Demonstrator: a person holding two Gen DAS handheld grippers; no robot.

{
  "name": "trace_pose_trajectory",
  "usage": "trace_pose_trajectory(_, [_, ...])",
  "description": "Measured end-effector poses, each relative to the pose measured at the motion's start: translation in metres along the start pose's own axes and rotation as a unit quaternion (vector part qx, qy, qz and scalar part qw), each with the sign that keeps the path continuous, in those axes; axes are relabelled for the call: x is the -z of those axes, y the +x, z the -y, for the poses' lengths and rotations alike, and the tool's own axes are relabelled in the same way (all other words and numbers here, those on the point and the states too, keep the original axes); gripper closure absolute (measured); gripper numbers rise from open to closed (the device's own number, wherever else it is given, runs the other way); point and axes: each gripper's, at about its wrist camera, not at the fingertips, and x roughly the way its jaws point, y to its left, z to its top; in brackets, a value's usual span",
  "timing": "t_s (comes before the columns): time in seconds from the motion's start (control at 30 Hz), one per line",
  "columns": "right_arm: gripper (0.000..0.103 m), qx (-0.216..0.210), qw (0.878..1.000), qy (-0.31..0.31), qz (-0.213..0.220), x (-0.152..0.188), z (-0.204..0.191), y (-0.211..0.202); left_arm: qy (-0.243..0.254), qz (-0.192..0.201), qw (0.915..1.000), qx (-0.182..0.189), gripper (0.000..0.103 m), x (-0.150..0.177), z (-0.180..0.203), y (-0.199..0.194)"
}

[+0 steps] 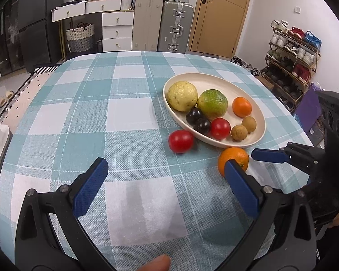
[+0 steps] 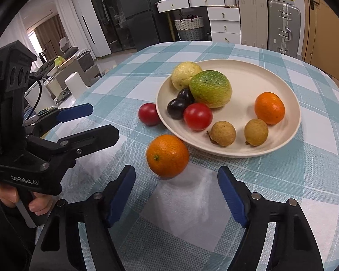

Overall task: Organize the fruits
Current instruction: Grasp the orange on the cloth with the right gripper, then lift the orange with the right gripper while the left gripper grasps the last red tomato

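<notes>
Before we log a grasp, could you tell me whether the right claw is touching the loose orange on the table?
Apart. The right wrist view shows the open right claw short of the orange, with cloth visible between both fingers and it.

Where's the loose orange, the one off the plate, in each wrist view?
Left wrist: loose orange at lower right, partly behind the left claw's blue finger, just below the plate.
Right wrist: at center, ahead of the open right claw.
Shared landmark: the red tomato on the cloth beside the plate.
</notes>
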Motion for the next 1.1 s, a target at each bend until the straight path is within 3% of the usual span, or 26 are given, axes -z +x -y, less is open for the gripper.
trace_pose_trajectory(0.4, [0.047,-0.019,1.000,-0.010,-0.005,-0.006,-0.009,0.005,-0.006,-0.006,1.0000,-0.001,0.001,0.001,-0.001,0.004])
trace_pose_trajectory(0.6, [0.048,-0.022,1.000,-0.012,-0.001,-0.011,-0.011,0.007,-0.007,-0.007,0.9999,-0.004,0.001,0.001,-0.001,0.004])
trace_pose_trajectory(0.9, [0.063,-0.015,1.000,-0.007,0.000,-0.014,-0.009,0.011,-0.011,-0.008,0.9999,-0.008,0.001,0.001,-0.005,0.005])
trace_pose_trajectory(1.1, [0.065,-0.022,1.000,-0.011,0.005,-0.010,-0.011,0.008,-0.012,-0.009,0.9998,-0.012,0.001,0.000,-0.006,0.004])
